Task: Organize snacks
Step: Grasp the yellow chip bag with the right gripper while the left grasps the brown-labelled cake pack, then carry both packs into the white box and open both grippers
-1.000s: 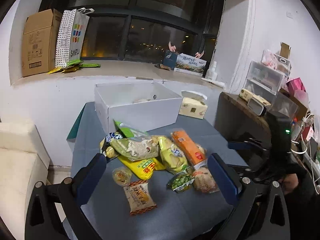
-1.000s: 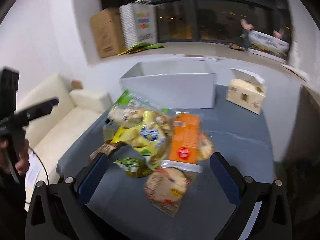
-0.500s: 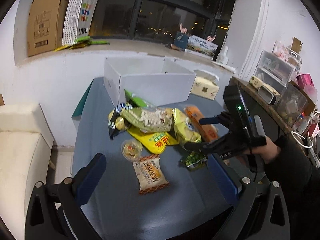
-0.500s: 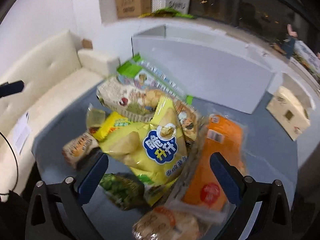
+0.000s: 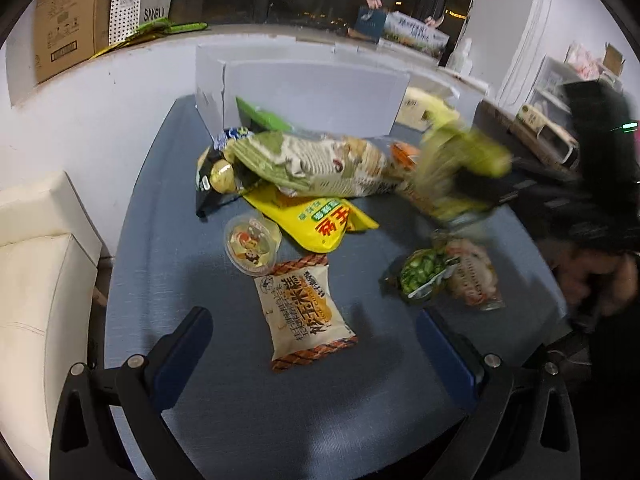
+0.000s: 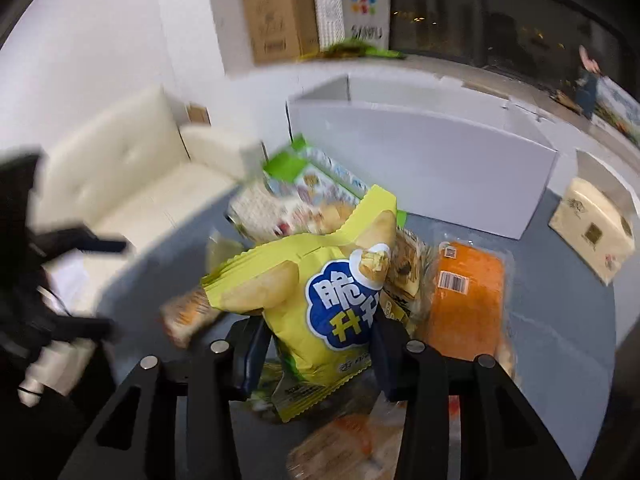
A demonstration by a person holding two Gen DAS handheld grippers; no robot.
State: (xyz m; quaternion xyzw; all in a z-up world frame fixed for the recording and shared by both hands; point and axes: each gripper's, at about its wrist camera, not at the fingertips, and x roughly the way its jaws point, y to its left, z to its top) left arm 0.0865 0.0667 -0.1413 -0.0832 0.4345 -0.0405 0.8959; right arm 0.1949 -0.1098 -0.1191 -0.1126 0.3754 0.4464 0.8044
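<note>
My right hand-held gripper (image 6: 316, 344) has just closed on the yellow chip bag (image 6: 320, 300) by its lower half; the puffy bag may slip or drag neighbouring snacks; left hand-held gripper (image 5: 312, 344) gapes empty.

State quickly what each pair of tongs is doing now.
Left tongs: open, holding nothing.
Right tongs: just closed on the yellow chip bag.
</note>
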